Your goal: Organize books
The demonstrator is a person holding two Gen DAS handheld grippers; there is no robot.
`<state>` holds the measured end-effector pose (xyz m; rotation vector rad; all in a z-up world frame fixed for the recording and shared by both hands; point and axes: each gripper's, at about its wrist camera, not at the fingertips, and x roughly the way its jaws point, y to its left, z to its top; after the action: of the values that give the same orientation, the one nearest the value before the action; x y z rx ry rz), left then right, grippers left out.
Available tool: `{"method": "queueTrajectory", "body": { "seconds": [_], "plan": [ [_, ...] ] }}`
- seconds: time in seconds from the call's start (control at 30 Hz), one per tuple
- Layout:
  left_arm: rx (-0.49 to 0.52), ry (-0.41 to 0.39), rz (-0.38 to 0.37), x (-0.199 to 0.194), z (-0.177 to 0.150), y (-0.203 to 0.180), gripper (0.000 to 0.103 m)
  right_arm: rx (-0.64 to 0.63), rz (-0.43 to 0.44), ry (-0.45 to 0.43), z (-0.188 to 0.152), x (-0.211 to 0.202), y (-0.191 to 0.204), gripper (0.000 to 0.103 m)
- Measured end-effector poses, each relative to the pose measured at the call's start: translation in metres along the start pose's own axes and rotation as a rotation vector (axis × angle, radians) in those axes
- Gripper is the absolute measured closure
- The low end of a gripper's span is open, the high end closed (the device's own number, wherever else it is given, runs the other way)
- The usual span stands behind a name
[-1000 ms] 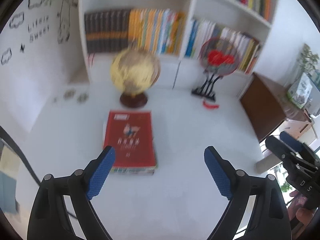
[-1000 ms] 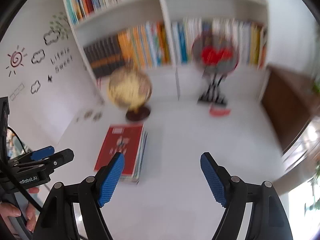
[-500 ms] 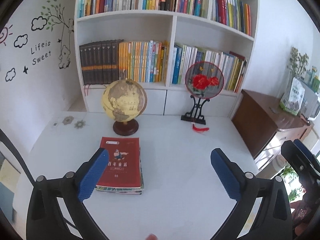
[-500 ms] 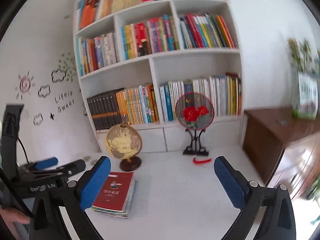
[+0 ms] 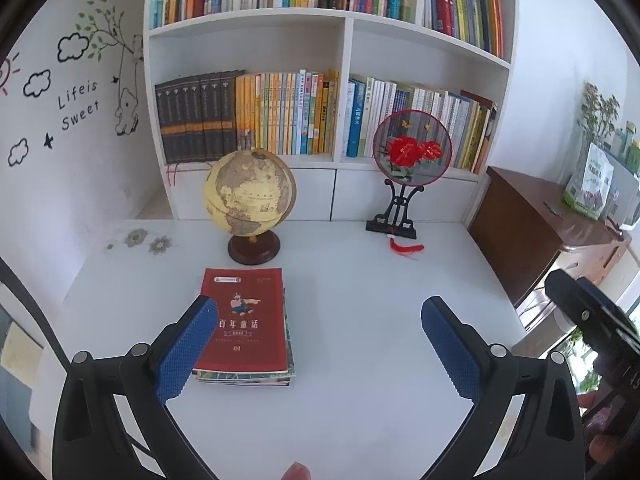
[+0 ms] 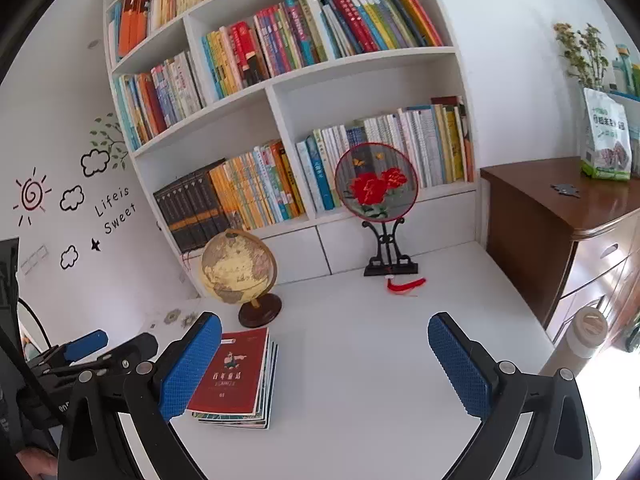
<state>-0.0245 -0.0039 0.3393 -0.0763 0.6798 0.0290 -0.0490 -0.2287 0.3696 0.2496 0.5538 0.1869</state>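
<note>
A stack of thin books with a red cover on top (image 5: 246, 322) lies flat on the white desk (image 5: 360, 360), just in front of the globe. My left gripper (image 5: 320, 344) hovers near the desk's front, open wide, its left pad overlapping the stack's near left corner in the picture but apart from it. In the right wrist view the same stack (image 6: 236, 376) sits at lower left. My right gripper (image 6: 326, 368) is open and empty, held back from the desk. The white bookshelf (image 5: 344, 80) behind is packed with upright books.
A yellow globe (image 5: 250, 200) on a dark wooden base stands behind the stack. A round fan with red flowers (image 5: 412, 148) stands on a black stand at the back right, a red tassel (image 5: 406, 248) below it. A brown wooden cabinet (image 6: 560, 232) adjoins the desk on the right.
Both grippers drew back and tilted up, so the whole bookshelf came into view and the stack looks farther off. Both sets of jaws spread wider.
</note>
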Motion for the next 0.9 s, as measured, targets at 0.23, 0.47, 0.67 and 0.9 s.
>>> {"method": "queueTrajectory", "body": {
  "seconds": [0.23, 0.47, 0.67, 0.9],
  "plan": [
    [-0.02, 0.008, 0.007, 0.002, -0.001, 0.009, 0.001, -0.016, 0.016, 0.019, 0.0, 0.008, 0.006, 0.0],
    [-0.038, 0.026, -0.021, 0.012, -0.006, 0.011, 0.001, -0.019, 0.014, 0.053, -0.003, 0.016, 0.008, 0.0],
    [-0.073, 0.108, -0.079, 0.042, -0.028, 0.012, 0.001, -0.021, -0.031, 0.139, -0.017, 0.033, 0.002, 0.0],
    [-0.024, 0.139, -0.056, 0.064, -0.045, 0.006, 0.001, -0.049, -0.092, 0.198, -0.04, 0.048, -0.004, 0.0]
  ]
}}
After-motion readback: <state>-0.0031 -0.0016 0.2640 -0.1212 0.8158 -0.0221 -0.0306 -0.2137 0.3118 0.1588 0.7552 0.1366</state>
